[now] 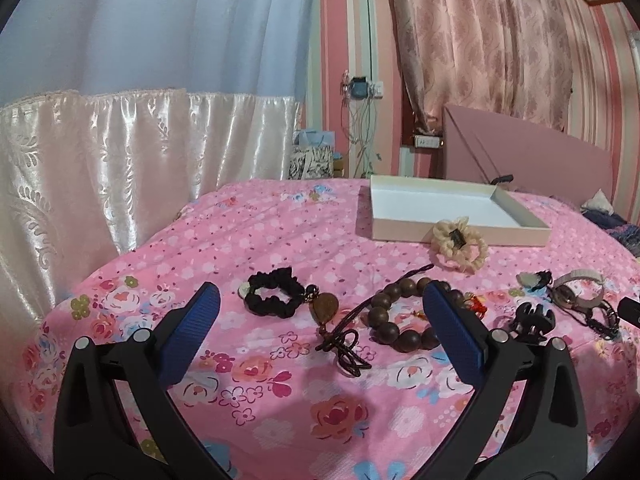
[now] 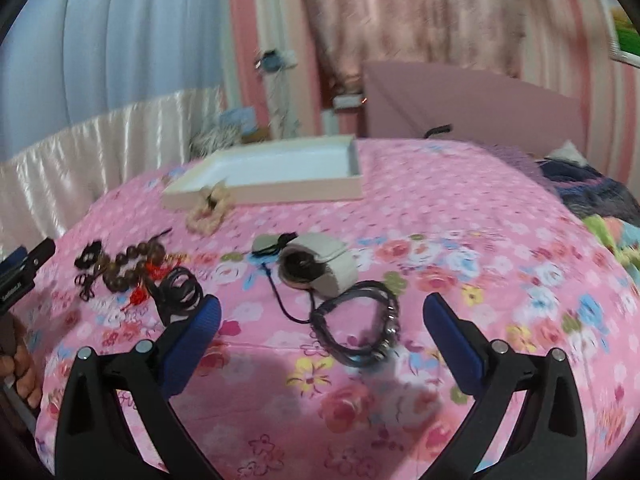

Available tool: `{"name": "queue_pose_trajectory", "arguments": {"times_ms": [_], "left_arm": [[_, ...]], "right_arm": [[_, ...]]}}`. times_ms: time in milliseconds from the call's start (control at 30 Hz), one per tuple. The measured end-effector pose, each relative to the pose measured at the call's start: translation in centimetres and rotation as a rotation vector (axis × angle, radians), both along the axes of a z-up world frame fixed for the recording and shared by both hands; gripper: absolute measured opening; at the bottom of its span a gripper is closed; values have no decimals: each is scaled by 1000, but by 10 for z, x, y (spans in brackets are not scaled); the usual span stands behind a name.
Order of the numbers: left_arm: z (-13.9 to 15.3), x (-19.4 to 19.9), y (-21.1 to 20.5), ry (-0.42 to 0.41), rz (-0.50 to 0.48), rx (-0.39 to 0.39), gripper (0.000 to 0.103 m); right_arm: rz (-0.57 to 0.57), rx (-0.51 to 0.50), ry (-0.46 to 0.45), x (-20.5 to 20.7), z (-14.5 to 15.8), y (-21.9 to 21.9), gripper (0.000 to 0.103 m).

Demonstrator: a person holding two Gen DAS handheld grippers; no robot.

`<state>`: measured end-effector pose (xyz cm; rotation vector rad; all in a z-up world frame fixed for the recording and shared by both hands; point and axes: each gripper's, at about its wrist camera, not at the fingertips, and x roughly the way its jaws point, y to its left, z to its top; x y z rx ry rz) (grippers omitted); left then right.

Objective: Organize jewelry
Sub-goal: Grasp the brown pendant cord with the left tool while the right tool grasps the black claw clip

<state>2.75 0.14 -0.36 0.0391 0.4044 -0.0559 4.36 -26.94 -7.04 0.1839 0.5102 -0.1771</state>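
**Jewelry spread on floral bedcover; both grippers wide and empty**

Left gripper [image 1: 320, 308]: its 2 blue-padded fingers are spread wide, nothing between them, raised over the pink floral bedcover [image 1: 280, 392]. Between its fingers, in the left wrist view, lie a black scrunchie [image 1: 274, 293], an amber-brown pendant [image 1: 325, 307] on a knotted dark cord, and a wooden bead bracelet [image 1: 400, 320], whose right side is partly hidden by the right-hand finger.

Beyond these, a cream scrunchie [image 1: 460, 245] with a small dark piece at its centre rests against the near wall of the shallow pink box [image 1: 460, 236]. The box interior is white; no item is seen in it. Its pink lid [image 1: 532, 160] stands tilted behind it.

To the right lie a black claw clip [image 1: 534, 318] and a watch with a pale strap [image 1: 576, 292].

Right gripper [image 2: 322, 314]: jaws likewise wide apart and empty. The right wrist view is blurred. A dark multi-strand cord bracelet [image 2: 360, 324] lies between its fingers, just beside the watch. A flat grey pendant [image 2: 264, 243] on a dark cord lies left of the watch. A hand [image 2: 24, 368] shows at the left edge.
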Motion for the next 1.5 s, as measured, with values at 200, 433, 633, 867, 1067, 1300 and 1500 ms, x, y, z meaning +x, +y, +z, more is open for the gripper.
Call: {"name": "queue_pose_trajectory", "arguments": {"times_ms": [200, 433, 633, 867, 1067, 1300, 1500], "left_arm": [[-4, 8, -2, 48, -2, 20, 100], [-6, 8, -23, 95, -55, 74, 100], [-10, 30, 4, 175, -41, 41, 100], [-23, 52, 27, 280, -97, -58, 100], [-35, 64, 19, 358, -137, -54, 100], [-39, 73, 10, 393, -162, -47, 95], [-49, 82, 14, 463, -195, -103, 47]], "right_arm": [[22, -21, 69, 29, 1, -8, 92], [204, 37, 65, 40, 2, 33, 68], [230, 87, 107, 60, -4, 71, 68], [246, 118, 196, 89, -16, 92, 69], [283, 128, 218, 103, -18, 105, 69], [293, 157, 194, 107, -17, 105, 48], [247, 162, 108, 79, -1, 83, 48]]}}
